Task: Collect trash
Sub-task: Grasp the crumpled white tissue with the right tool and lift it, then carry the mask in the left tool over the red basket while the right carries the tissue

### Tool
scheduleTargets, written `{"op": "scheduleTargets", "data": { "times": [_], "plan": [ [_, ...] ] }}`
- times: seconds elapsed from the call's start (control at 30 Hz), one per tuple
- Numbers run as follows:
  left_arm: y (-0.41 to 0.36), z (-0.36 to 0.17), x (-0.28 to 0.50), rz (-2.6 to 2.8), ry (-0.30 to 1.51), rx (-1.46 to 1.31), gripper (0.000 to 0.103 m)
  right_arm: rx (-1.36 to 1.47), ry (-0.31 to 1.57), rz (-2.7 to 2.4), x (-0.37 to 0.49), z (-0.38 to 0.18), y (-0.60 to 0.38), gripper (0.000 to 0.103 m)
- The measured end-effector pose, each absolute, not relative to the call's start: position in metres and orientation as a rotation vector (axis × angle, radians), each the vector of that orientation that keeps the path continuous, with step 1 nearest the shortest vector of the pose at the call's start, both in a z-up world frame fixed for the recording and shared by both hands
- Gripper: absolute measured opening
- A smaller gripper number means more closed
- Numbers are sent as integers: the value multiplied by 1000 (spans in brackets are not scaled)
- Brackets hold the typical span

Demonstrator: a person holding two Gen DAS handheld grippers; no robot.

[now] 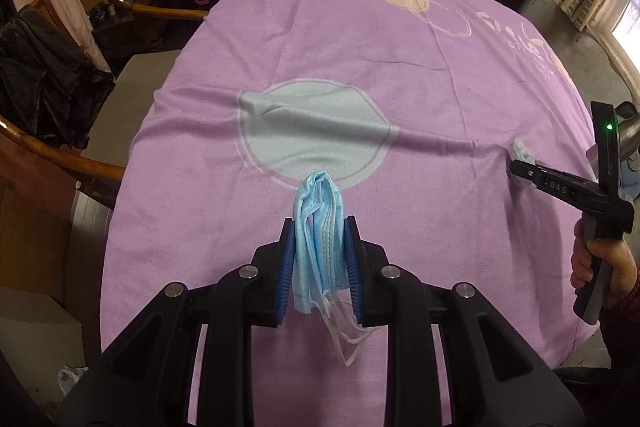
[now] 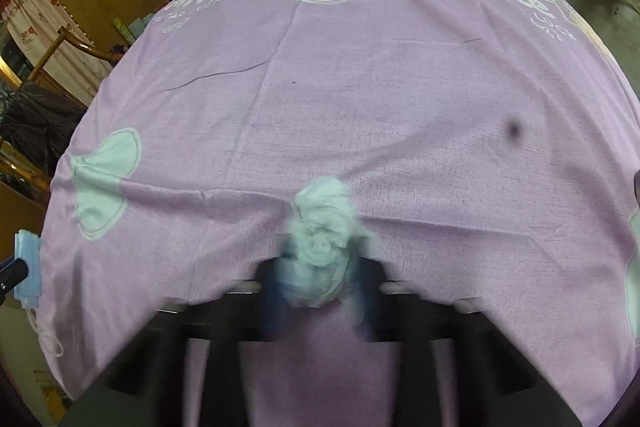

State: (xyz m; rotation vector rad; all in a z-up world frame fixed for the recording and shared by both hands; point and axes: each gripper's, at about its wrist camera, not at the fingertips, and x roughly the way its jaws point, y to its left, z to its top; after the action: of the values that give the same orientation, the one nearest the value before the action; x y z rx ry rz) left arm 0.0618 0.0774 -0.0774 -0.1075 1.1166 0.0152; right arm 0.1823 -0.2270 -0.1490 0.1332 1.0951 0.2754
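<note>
Our left gripper point(image 1: 319, 227) is clamped on a blue face mask point(image 1: 318, 239); at three o'clock, our right gripper point(image 2: 320, 259) squeezes a crumpled tissue point(image 2: 322, 231) over the purple cloth point(image 1: 360, 75).

On one purple printed cloth point(image 1: 320, 75) there are two pieces of trash, one folded blue pleated face mask point(image 1: 318, 227) and one crumpled white tissue wad point(image 2: 322, 247), with two black two-finger grippers and three wooden chairs.

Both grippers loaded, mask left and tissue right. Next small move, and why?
Probably lift both clear of the purple cloth and carry them off to a bin; none shows here. The left gripper is shut on the blue mask, and the right gripper appears clamped on the tissue wad.
</note>
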Motion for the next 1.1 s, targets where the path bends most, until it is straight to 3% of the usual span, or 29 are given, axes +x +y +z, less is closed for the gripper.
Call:
{"op": "scheduleTargets", "data": {
  "times": [0.3, 0.67, 0.9, 1.1],
  "plan": [
    [30, -26, 76, -71, 980, -108, 25, 206, 788, 355, 120, -38, -277, 20],
    [-24, -19, 44, -118, 986, -102, 25, 229, 843, 436, 73, -51, -297, 21],
    [13, -12, 15, -86, 955, -140, 25, 218, 877, 453, 49, -57, -274, 21],
    [111, 8, -41, 73, 878, -213, 25, 176, 836, 597, 42, -28, -185, 20]
  ]
}}
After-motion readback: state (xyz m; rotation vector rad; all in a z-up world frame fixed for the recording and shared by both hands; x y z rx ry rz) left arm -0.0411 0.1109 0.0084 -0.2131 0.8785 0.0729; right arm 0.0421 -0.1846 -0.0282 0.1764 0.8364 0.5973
